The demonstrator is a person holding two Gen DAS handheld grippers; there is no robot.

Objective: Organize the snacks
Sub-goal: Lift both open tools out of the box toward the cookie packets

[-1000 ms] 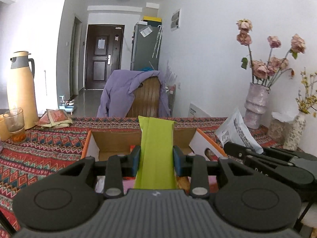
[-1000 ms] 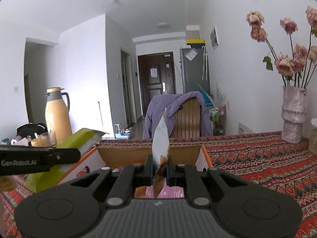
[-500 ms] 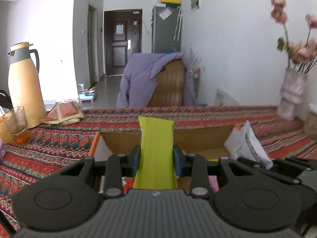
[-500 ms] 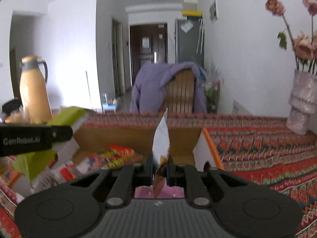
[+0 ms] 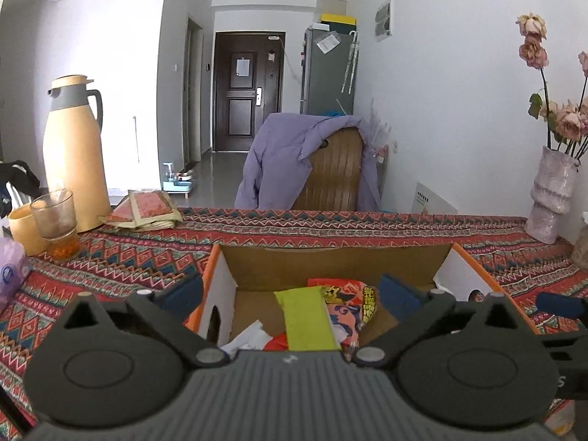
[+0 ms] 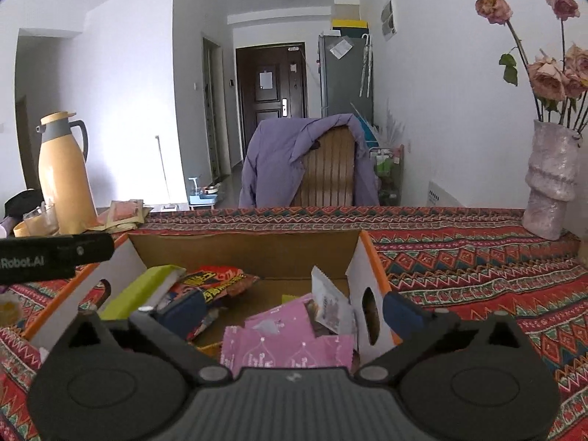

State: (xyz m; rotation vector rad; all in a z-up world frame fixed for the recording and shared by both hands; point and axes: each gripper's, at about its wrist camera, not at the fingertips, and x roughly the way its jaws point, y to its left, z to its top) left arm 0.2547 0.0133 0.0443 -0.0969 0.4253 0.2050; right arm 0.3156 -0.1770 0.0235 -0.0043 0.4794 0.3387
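**Q:** Two packets have just been let go into the open cardboard box with orange rims (image 5: 332, 262); what could still go wrong?

**A:** Judged from how they lie, the flat lime-green packet (image 5: 307, 318) rests loosely on a red printed snack bag (image 5: 349, 303), and the white foil sachet (image 6: 328, 303) stands propped on edge against pink wrappers (image 6: 290, 345). A gripper drawn back carelessly could catch either one and flick it out. The right gripper (image 6: 290, 305) also straddles the box's right end wall, one pad outside it, so a sideways pull might drag the box along the patterned red tablecloth (image 6: 459, 268).

**Q:** Where do the packets lie relative to the fingers?

**A:** The left gripper (image 5: 290, 288) has just been opening; its jaws stand fully spread, and the green packet lies between the blue pads (image 5: 398, 296), below them and touching neither. The right gripper's jaws have likewise just been opening and grip nothing; the white sachet lies between its pads, nearer the right one, apart from both.

**Q:** And the surroundings?

**A:** A tan thermos jug (image 5: 75, 154) and glass tumbler (image 5: 55, 222) stand well apart at left; a pale ribbed vase (image 6: 549, 187) stands far right.
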